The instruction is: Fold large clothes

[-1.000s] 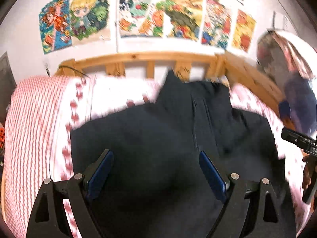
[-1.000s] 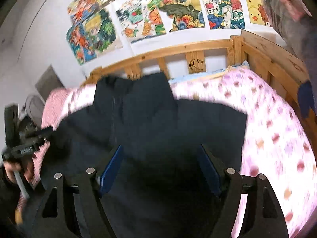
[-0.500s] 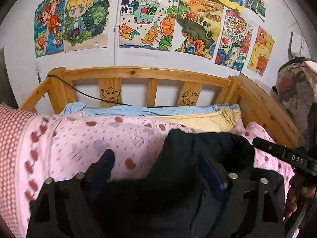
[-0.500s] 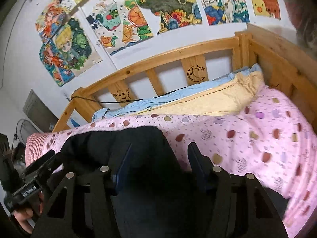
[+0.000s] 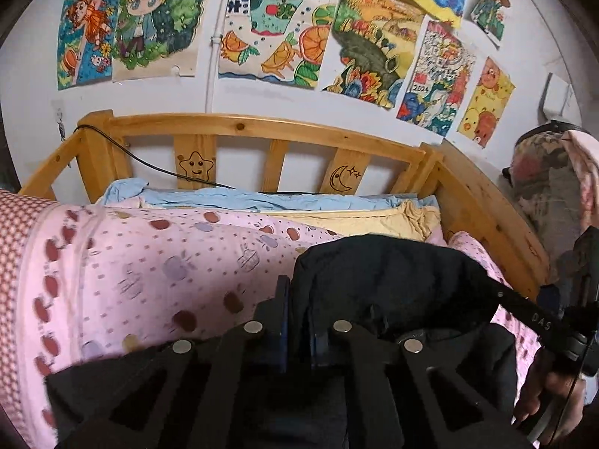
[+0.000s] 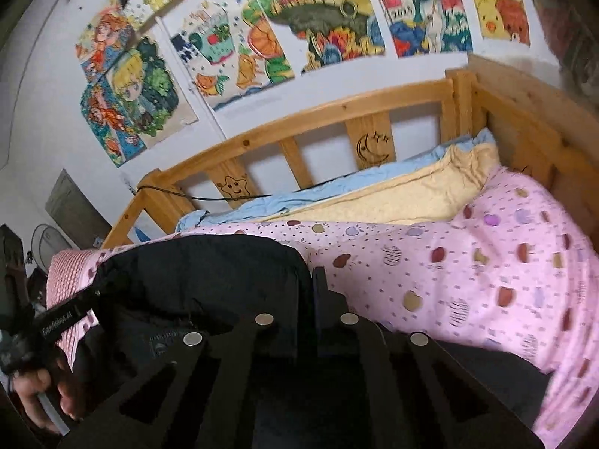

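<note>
A large dark jacket (image 5: 382, 273) lies on the pink quilt, its upper edge bunched up at the headboard end. In the left wrist view my left gripper (image 5: 297, 314) is shut on the left corner of that edge, with the cloth draped over its right finger. My right gripper (image 6: 309, 299) is shut on the right corner of the same jacket (image 6: 202, 269), with cloth covering its left finger. Each camera sees the other tool: the right gripper's arm (image 5: 531, 314) held by a hand (image 5: 543, 389), and the left gripper's arm (image 6: 63, 318) at the left edge.
The pink spotted quilt (image 5: 149, 262) covers the bed, with yellow (image 6: 411, 194) and light blue bedding behind it. A wooden headboard (image 5: 269, 127) and side rail (image 6: 531, 112) fence the bed. A black cable (image 5: 157, 168) hangs over the headboard. Drawings cover the wall. Patterned fabric (image 5: 543, 187) hangs at the right.
Both grippers stood open over the spread jacket a second ago. They have moved forward to its upper edge and shut on it, one at each corner.
</note>
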